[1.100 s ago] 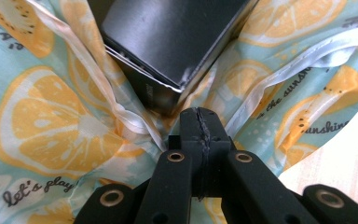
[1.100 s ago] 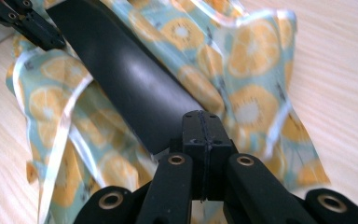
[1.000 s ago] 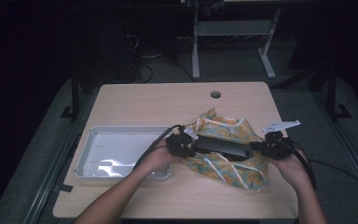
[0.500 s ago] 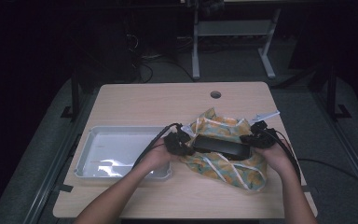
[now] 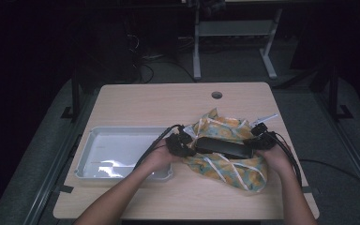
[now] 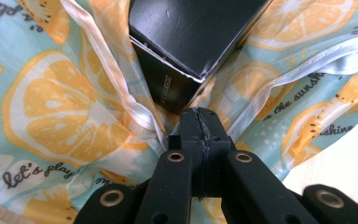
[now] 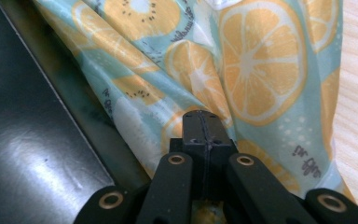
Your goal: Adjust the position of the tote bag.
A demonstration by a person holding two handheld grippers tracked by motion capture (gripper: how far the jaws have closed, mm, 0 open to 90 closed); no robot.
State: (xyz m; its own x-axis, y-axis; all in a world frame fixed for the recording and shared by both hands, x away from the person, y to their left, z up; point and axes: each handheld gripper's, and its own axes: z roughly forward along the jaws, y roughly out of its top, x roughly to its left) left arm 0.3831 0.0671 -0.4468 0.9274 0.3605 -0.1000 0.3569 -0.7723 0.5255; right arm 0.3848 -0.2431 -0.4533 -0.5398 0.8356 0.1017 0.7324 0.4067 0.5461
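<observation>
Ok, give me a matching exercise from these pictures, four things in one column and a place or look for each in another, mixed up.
Things:
1. black box
2. printed cloth
3. tray
4. round hole

Descriptions:
A. pale grey, on the table's left side
B. lies on the cloth between the two grippers
C. in the tabletop near the far edge
D. light blue with orange slices and white trim

Pairs: 1-B, 2-D, 3-A, 4-C
</observation>
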